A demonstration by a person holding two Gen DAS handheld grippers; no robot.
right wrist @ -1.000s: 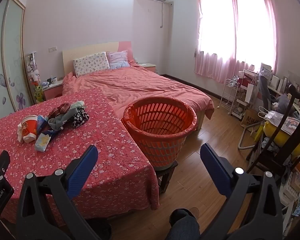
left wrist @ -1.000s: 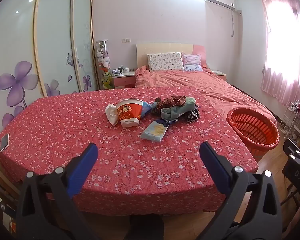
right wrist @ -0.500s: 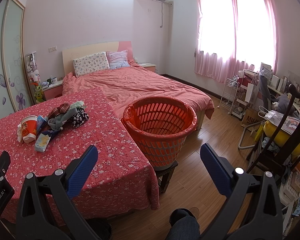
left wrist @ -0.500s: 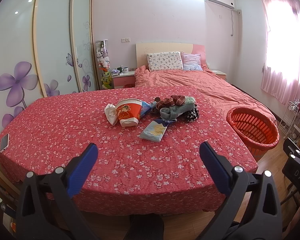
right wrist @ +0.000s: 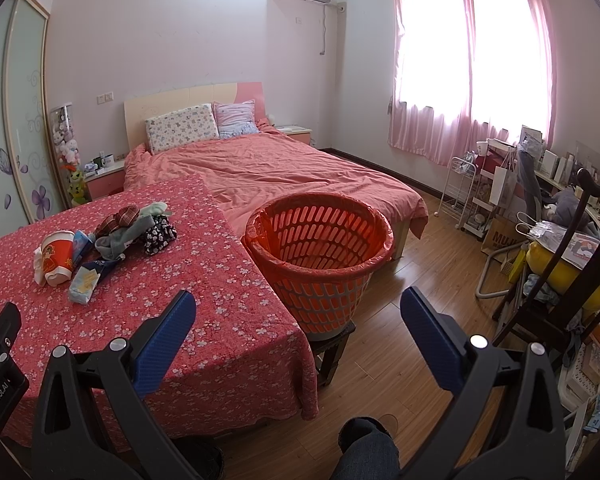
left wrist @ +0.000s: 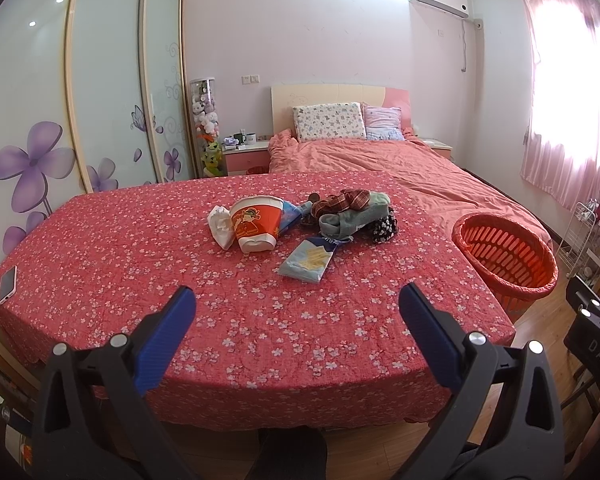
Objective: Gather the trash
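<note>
Both my grippers, left gripper and right gripper, released, holding nothing. Paper cup mid-desk: light, crushable; pinch rim gently. Wrapper: limp, slippery; grip edge.

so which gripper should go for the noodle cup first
Left, probably. The left gripper faces the noodle cup straight ahead over the table, open and empty; the right gripper points at the orange basket.

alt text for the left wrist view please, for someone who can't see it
An open two-finger gripper with blue pads hovers empty above a table in a red flowered cloth, facing a small pile: a red and white paper cup on its side, crumpled tissue, a snack packet and bunched socks. An orange basket stands at the table's right edge, before a pink bed.
</note>
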